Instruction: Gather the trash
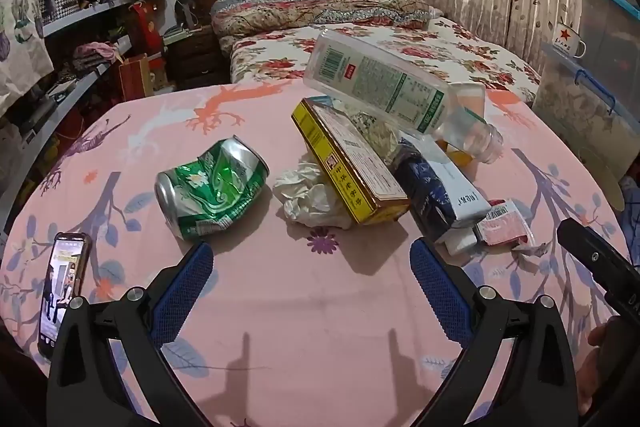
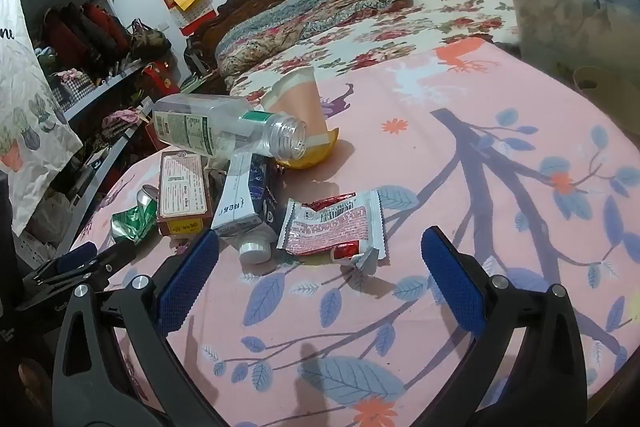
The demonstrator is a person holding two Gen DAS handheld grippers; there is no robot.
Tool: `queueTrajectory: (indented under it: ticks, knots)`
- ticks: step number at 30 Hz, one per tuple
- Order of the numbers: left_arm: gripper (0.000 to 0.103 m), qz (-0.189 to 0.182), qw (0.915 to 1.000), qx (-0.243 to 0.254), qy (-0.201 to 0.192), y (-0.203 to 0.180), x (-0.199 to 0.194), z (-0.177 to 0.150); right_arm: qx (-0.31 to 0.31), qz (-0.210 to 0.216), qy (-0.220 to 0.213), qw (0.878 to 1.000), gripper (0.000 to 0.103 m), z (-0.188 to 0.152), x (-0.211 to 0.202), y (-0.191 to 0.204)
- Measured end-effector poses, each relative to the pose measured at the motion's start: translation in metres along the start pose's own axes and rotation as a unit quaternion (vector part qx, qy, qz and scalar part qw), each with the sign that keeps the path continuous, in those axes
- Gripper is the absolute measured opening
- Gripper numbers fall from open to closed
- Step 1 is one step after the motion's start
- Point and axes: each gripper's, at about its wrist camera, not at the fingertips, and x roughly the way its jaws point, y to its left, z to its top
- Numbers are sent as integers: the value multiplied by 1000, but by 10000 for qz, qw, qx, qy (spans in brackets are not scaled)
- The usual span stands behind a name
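Observation:
Trash lies in a heap on a pink printed tablecloth (image 1: 304, 307). A crushed green can (image 1: 210, 185) rests left of a crumpled white tissue (image 1: 310, 195), a yellow-brown box (image 1: 348, 163), a blue-white carton (image 1: 440, 195) and a red-white wrapper (image 1: 506, 225). A clear capless bottle (image 1: 396, 91) leans on top. My left gripper (image 1: 312, 259) hovers open just short of the tissue, holding nothing. In the right wrist view my right gripper (image 2: 320, 247) stands open right before the wrapper (image 2: 334, 225) and the carton (image 2: 248, 203); the bottle (image 2: 228, 129) and a pink paper cup (image 2: 300, 107) lie behind.
A phone (image 1: 64, 287) with a lit screen lies at the table's left edge. Beyond the table stands a bed (image 1: 360, 39) with floral covers, shelves (image 1: 60, 59) full of clothes at left, and a clear storage bin (image 1: 588, 107) with a blue handle at right.

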Motion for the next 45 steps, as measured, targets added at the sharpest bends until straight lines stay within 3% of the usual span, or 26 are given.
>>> queueTrajectory:
  ticks: [6, 13, 32, 37, 45]
  knots:
    - [94, -22, 10000, -53, 53, -1, 2, -6, 11, 0, -2, 10000, 100, 0, 0, 0]
    - [94, -658, 9973, -331, 46, 0, 11, -17, 26, 24, -24, 10000, 100, 1, 0, -3]
    - [94, -1023, 9933, -499, 218, 4, 4, -34, -45, 79, -68, 9999, 97, 3, -2, -1]
    - [94, -1364, 9895, -440, 194, 1, 2, -33, -96, 97, -105, 9999, 94, 2, -3, 2]
    - [94, -1391, 9883, -583, 248, 7, 2, -35, -87, 125, -83, 9998, 89, 1, -3, 3]
